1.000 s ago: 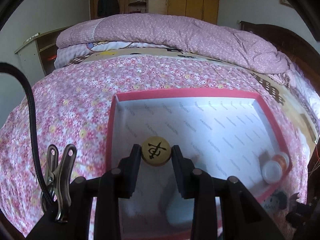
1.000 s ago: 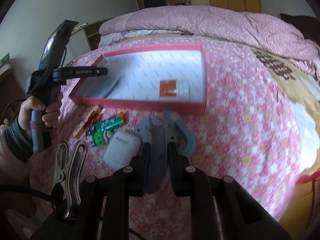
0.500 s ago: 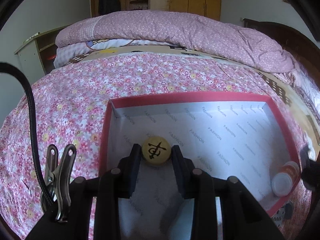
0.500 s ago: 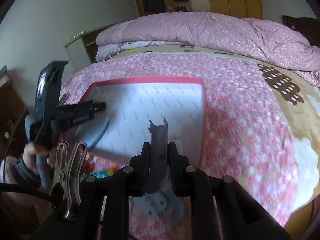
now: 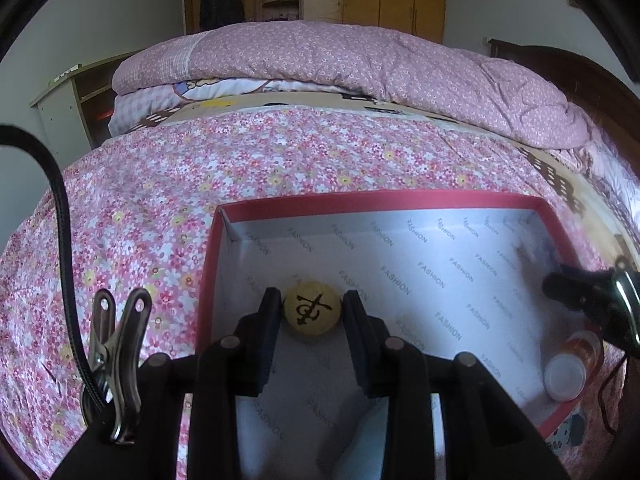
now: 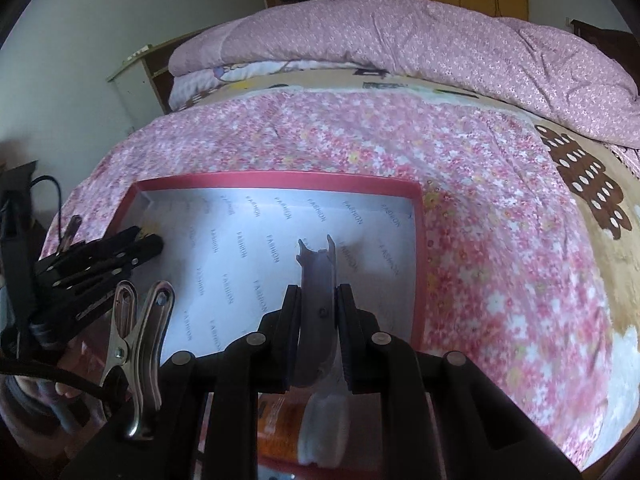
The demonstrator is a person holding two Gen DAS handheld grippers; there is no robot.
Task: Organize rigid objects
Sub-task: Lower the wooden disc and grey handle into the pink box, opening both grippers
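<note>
My left gripper (image 5: 312,298) is shut on a round yellow disc (image 5: 312,314) marked with a black character, held low over the near left corner of the red box (image 5: 380,199) with a white lining. My right gripper (image 6: 318,300) is shut on a grey-blue tool (image 6: 316,268) with a forked tip, held over the right half of the red box (image 6: 280,178). An orange bottle (image 5: 570,366) with a white cap lies in the box's near right corner; in the right wrist view the bottle (image 6: 280,424) shows under my fingers. Each gripper shows in the other's view: the right gripper (image 5: 560,285) and the left gripper (image 6: 150,243).
The box sits on a bed with a pink flowered cover (image 5: 180,184). A folded pink quilt (image 5: 360,60) lies across the far end. A low cabinet (image 5: 68,108) stands at the left and a dark headboard (image 5: 580,76) at the right. A person's hand (image 6: 36,392) holds the left gripper.
My right gripper has carried the grey-blue tool from the bedcover in front of the box to over the box's inside, and now shows at the right of the left wrist view. The left gripper has hardly moved.
</note>
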